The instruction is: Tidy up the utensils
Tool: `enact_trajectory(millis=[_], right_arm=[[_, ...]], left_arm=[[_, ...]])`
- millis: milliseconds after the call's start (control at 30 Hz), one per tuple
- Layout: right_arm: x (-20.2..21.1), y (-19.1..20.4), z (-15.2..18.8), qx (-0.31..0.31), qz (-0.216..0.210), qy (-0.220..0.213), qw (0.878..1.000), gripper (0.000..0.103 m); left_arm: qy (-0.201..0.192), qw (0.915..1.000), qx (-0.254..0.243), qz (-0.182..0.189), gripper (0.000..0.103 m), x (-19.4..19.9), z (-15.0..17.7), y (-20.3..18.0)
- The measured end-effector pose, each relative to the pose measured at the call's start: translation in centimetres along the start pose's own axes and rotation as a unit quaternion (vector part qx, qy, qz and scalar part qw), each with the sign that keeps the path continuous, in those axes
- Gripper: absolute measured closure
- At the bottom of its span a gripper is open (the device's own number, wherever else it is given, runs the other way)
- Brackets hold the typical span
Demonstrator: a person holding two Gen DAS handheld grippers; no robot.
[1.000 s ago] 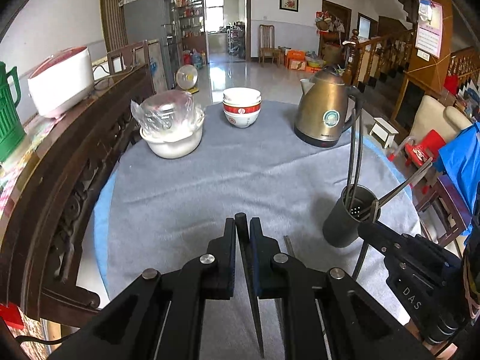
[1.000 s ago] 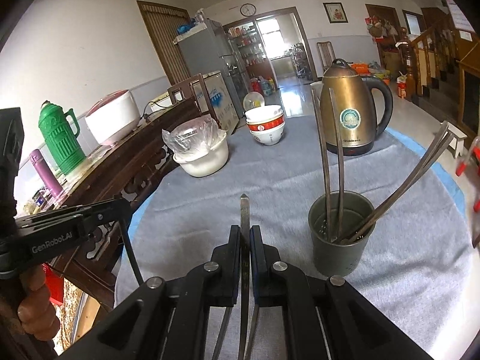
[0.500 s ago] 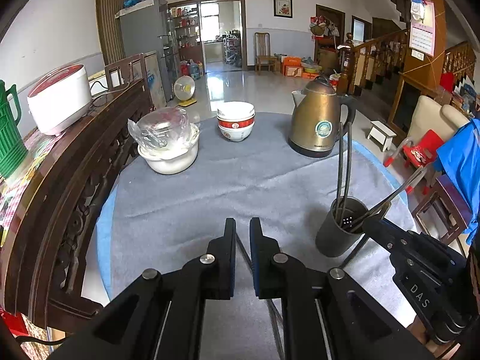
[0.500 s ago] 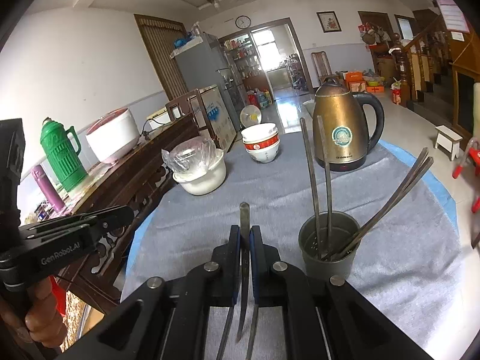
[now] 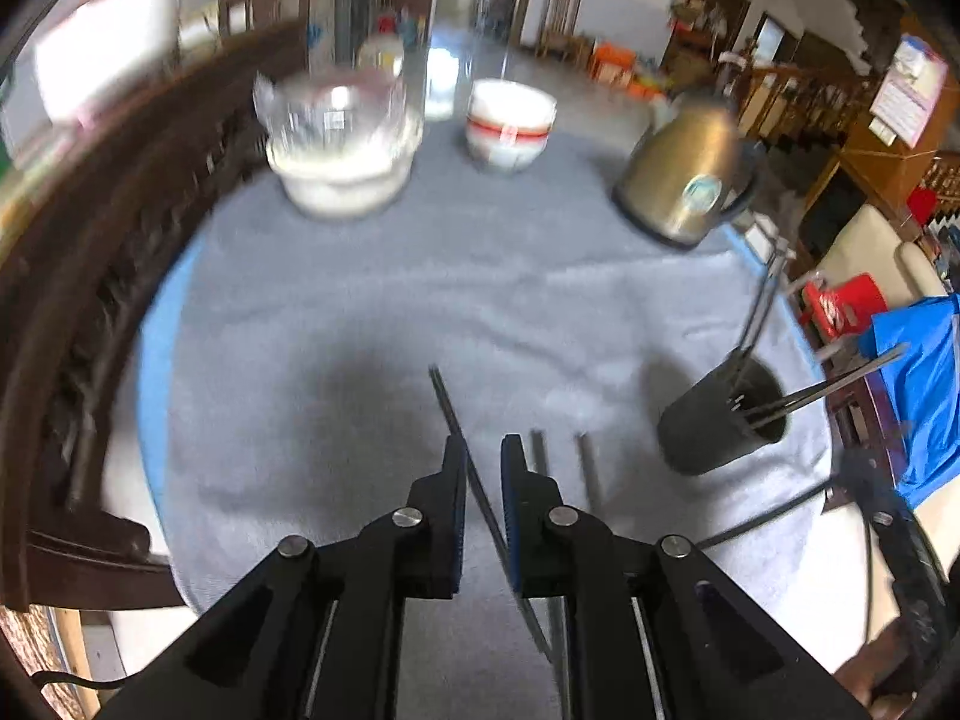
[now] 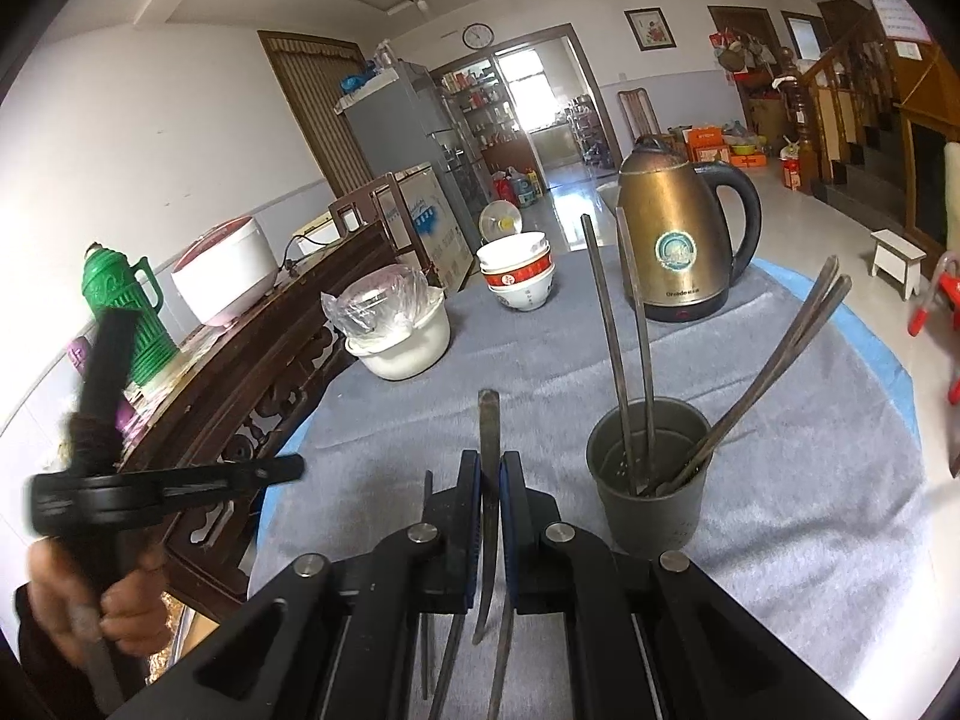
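A dark utensil holder cup [image 6: 651, 474] stands on the grey table cloth and holds several long metal utensils; it also shows in the left wrist view [image 5: 720, 423]. My right gripper [image 6: 490, 468] is shut on a flat metal utensil [image 6: 489, 420], held upright left of the cup. My left gripper [image 5: 483, 456] is open a little, low over the cloth, with a thin metal utensil [image 5: 462, 432] lying on the cloth between its jaws. Two more utensils [image 5: 561, 468] lie on the cloth just right of it. The left gripper shows at the left of the right wrist view [image 6: 288, 468].
A gold kettle [image 6: 678, 240], stacked bowls [image 6: 519, 276] and a white pot with a plastic-wrapped bowl [image 6: 396, 330] stand at the back of the table. A carved wooden sideboard [image 6: 252, 372] runs along the left edge with a green flask [image 6: 120, 300].
My left gripper has opened, let go of its utensil and tilted down toward the cloth. My right gripper has risen slightly with its utensil still held.
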State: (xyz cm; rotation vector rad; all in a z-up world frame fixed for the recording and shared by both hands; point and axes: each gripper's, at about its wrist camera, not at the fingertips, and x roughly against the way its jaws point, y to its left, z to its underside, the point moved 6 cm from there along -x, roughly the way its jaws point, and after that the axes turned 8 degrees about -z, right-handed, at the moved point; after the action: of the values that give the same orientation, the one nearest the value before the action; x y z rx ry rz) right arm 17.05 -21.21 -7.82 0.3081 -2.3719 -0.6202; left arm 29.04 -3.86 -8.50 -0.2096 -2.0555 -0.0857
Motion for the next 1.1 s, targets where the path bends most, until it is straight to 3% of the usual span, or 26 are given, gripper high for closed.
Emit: enact_trajectory(millis=[100,300,567,600,733,800,967,1100], right_arm=[[-0.3,-0.1,0.5,0.000,-0.001,0.008,1.000,0.097],[-0.4,-0.6,0.9,-0.006,-0.006,0.013,1.000,0.097],[-0.2,-1.3,1.1,-0.015,-0.013,0.010,1.000,0.096],[-0.1,-1.3,1.2,-0.015,-0.013,0.010,1.000,0.096],[0.0,-1.4,1.2,-0.015,-0.013,0.011,1.000,0.096],[0.1,-1.5,1.3,-0.016,-0.013,0.011,1.000,0.096],[0.4,-1.6,1.3,-0.016,-0.013,0.007,1.000,0.096],[0.8,-1.4,1.0,-0.012,-0.012,-0.003,1.000,0.096]], left_arm=[[0.044,0.9988,0.017,-0.011,0.071,-3.7,-0.2,1.3],[0.114,0.9924,0.040,-0.023,0.055,-9.7,-1.3,2.1],[0.142,0.9874,0.031,-0.062,0.053,-14.5,-2.6,0.6],[0.142,0.9875,0.027,-0.064,0.055,-15.1,-2.8,0.4],[0.156,0.9850,0.039,-0.061,0.084,-16.8,-2.3,0.3],[0.147,0.9860,0.038,-0.069,0.093,-17.0,-2.2,0.4],[0.130,0.9885,0.039,-0.068,0.095,-16.0,-1.8,0.3],[0.092,0.9935,0.024,-0.063,0.096,-12.6,-1.8,-0.3]])
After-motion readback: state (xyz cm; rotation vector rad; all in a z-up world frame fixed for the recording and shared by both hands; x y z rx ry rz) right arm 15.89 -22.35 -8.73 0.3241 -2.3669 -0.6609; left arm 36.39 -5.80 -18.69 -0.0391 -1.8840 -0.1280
